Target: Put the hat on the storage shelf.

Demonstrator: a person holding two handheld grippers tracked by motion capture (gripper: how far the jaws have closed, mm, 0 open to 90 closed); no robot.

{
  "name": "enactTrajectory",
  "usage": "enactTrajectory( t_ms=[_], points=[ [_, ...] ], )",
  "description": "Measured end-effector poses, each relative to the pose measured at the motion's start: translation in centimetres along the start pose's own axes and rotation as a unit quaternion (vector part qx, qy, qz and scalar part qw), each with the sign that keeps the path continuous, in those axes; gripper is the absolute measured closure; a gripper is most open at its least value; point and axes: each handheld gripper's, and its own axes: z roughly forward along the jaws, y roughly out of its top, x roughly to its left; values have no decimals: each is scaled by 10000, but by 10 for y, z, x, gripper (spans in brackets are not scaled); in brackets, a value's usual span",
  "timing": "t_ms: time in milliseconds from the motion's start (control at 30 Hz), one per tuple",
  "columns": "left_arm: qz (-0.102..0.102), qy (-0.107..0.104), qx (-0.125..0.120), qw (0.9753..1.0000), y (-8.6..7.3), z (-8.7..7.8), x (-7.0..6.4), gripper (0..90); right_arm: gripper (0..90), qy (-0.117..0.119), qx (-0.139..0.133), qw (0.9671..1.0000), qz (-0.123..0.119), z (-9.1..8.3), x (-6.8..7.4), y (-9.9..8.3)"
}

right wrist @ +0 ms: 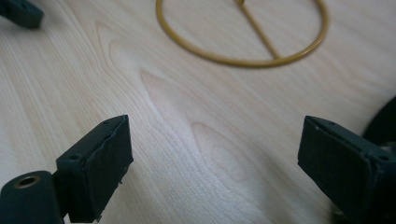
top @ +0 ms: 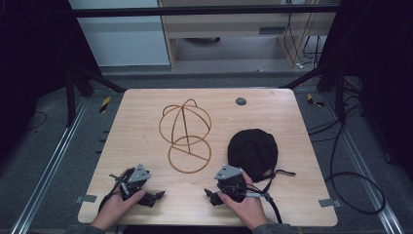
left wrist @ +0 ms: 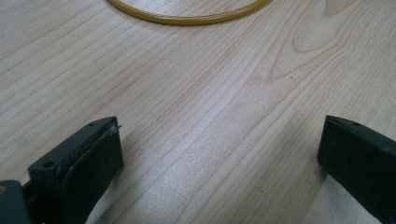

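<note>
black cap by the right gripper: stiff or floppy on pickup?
Likely floppy: the black fabric cap lies slumped on the wooden table, its strap trailing loose. Probably light, so it should drag rather than roll if pushed. The gold wire hat stand looks rigid by comparison.

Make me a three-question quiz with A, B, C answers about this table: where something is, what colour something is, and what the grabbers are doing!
1. Where does the black cap lie, seen from the high view?
A. Right of the wire hat stand
B. Left of it
C. On top of it

2. What colour is the wire hat stand?
A. Blue
B. Golden
C. White

3. How are the jaws of the left hand-held gripper and the right hand-held gripper?
A. Both shut
B. Clamped on the cap
C. Both open, holding nothing

Answers:
1. A, since the cap rests on the wooden table to the stand's right, apart from it.
2. B, as its rings look golden in all three views.
3. C, because bare wood shows between each pair of jaws.
</note>
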Motion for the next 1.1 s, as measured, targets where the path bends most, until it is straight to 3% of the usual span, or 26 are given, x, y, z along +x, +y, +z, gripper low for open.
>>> enactTrajectory(
  t_ms=[233, 400, 533, 700, 867, 933, 1000, 1100],
  points=[
    [0, -5, 8, 10000, 0, 0, 0, 0, 94, -465, -218, 9986, 96, -29, -11, -3],
    [0, -3, 7, 10000, 0, 0, 0, 0, 94, -1062, -454, 9930, 264, -54, -27, -10],
    [1, 0, 6, 10000, 0, 0, 0, 0, 93, -1331, -518, 9889, 404, -68, -37, -17],
    [0, 2, 1, 10000, 0, 0, 0, 0, 90, -1505, -527, 9851, 639, -78, -48, -25],
    [0, 2, 1, 10000, 0, 0, 0, 0, 90, -1655, -407, 9827, 723, -82, -52, -28],
    [2, 5, 2, 10000, 0, 0, 0, 0, 101, -1650, -246, 9801, 1073, -86, -57, -29],
    [-1, 5, 1, 10000, 0, 0, 0, 0, 121, -1697, -188, 9774, 1250, -90, -61, -27],
    [-12, 2, -13, 10000, 0, 0, 0, 0, 122, -1639, 27, 9768, 1376, -95, -70, -25]
  ],
)
